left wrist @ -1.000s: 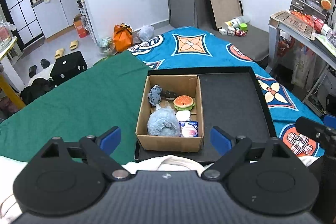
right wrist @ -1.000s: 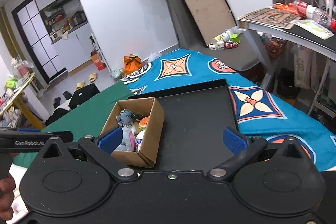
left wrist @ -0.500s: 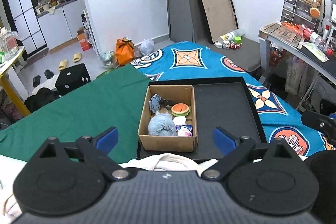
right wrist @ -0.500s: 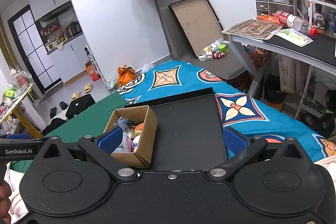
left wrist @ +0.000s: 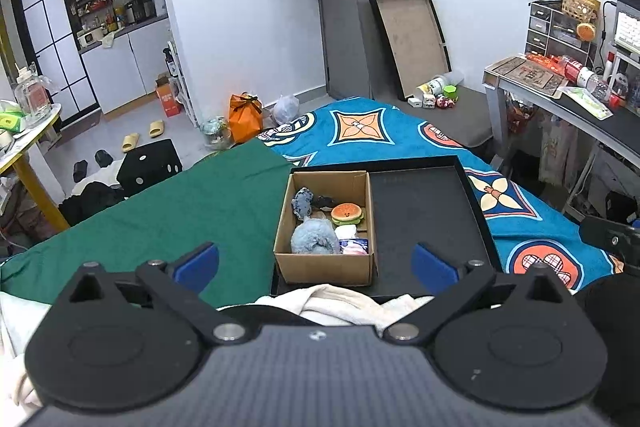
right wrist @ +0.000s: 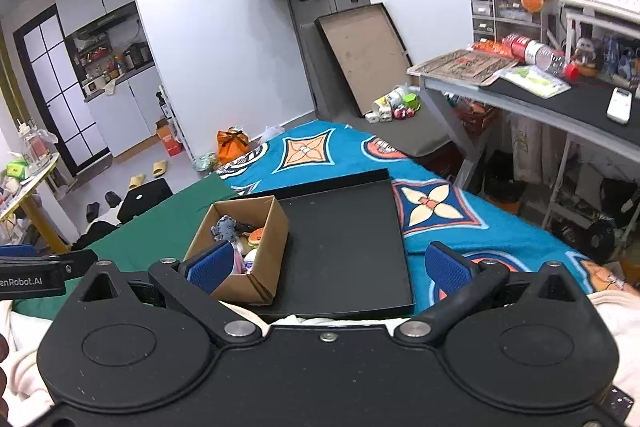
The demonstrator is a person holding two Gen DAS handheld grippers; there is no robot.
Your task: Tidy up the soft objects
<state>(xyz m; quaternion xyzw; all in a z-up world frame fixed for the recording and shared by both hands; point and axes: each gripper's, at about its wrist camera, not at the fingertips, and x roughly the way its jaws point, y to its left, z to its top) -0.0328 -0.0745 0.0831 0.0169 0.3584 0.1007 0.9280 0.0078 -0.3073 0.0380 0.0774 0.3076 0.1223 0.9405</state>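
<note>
Left gripper point(left wrist: 316, 261) spread, empty | right gripper point(right wrist: 332, 267) spread, empty | box point(left wrist: 326, 269) at 12, toys point(left wrist: 314, 241) inside, half-hidden | tray point(right wrist: 344, 239) near edge covered by cloth point(left wrist: 340, 303).

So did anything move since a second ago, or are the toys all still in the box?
Both grippers, left and right, pulled back and tilted up, so the cardboard box looks farther away and more of the room shows. Nothing was grabbed or let go; both stayed open. The burger toy, the fluffy blue toy and the box on the black tray stayed put.
</note>
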